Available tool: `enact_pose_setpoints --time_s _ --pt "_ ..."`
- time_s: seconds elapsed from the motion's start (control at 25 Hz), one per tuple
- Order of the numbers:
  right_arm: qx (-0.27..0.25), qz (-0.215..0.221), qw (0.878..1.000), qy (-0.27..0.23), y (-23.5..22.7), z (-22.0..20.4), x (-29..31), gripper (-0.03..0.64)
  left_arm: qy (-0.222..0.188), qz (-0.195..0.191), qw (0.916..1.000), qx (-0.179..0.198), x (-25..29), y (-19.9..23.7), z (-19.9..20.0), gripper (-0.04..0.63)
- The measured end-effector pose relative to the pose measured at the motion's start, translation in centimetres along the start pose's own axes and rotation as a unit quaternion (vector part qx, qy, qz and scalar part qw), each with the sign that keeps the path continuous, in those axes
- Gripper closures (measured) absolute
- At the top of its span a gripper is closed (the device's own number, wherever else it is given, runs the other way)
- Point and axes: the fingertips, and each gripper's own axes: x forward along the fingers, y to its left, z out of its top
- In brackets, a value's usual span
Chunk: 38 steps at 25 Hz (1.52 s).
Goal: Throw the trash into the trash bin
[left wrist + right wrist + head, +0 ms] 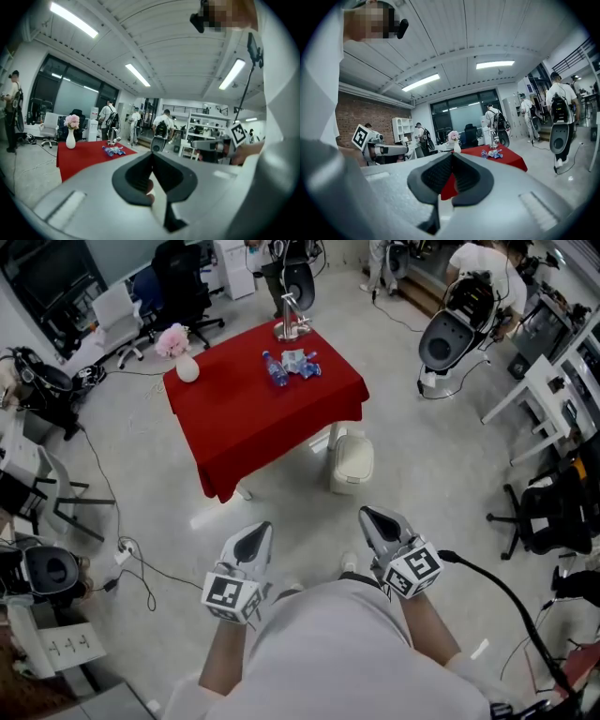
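Left gripper (253, 542) clenched, nothing between jaws. Trash (291, 365) lies on red desk (244, 418), well apart from it. White trash bin (352, 461) stands on floor, just beside desk. Right gripper (379, 524) also clenched, empty.

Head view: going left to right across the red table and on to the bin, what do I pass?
In order: white vase with pink flowers → blue plastic bottle → crumpled blue-and-white wrappers → white trash bin.
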Motion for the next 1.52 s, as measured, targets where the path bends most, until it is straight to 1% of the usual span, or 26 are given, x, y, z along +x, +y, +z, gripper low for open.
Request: enact_pose_setpoints --time_s 0.24,0.56,0.76,1.04,1.52 --pt "-0.006 -0.019 1.0 0.004 2.2 -1.1 -0.1 0.618 0.014 -0.016 0.9997 0.014 -1.5 0.5 -1.0 0.591" --pt "-0.004 -0.041 0.999 0.013 2.3 -1.7 -0.7 0.618 0.021 -0.03 0.9993 0.008 -1.4 1.1 -1.5 0.591" --pt "-0.002 -0.043 0.999 0.015 0.5 -1.4 0.0 0.618 0.026 -0.023 0.9993 0.011 0.2 1.5 -1.4 0.591" --pt "-0.004 -0.033 0.999 0.011 -3.5 -0.2 3.0 0.618 0.021 -0.01 0.9997 0.01 3.6 2.8 -0.3 0.591" --pt "0.0 -0.015 1.0 0.014 -11.2 1.6 8.0 0.618 0.028 -0.002 0.9994 0.021 12.0 4.1 1.6 0.591"
